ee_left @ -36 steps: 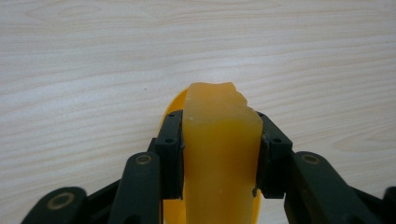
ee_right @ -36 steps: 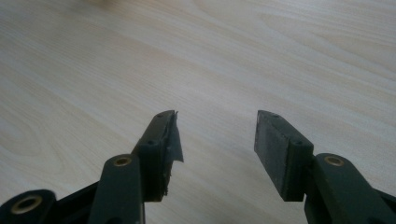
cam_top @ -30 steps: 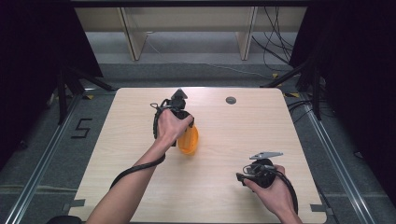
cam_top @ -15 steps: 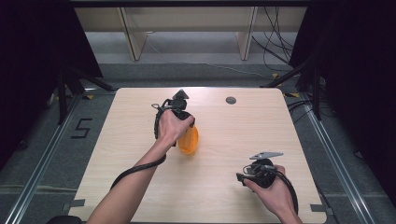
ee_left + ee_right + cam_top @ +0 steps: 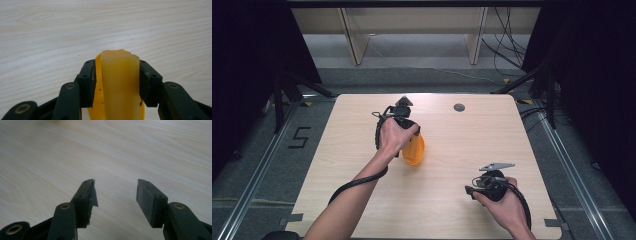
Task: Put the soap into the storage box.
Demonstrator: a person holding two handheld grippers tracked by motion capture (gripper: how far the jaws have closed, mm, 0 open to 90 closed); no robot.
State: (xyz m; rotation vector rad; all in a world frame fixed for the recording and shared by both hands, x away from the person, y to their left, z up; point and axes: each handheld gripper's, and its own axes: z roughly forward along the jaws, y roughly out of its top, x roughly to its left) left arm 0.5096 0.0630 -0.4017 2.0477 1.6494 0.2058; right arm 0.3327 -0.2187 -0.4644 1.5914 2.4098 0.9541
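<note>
left gripper [image 5: 117, 75] clamps the orange scoop's [image 5: 414, 150] handle, its long axis running straight ahead between the jaws.

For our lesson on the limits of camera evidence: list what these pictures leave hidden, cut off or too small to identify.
1. Orange object: left gripper view, its lower part is cut by the bottom edge; high view, the hand covers most of it, so what it is stays unclear.
2. Dark disc: high view, too small to identify.
3. Left gripper fingers: high view, hidden under the hand.
</note>
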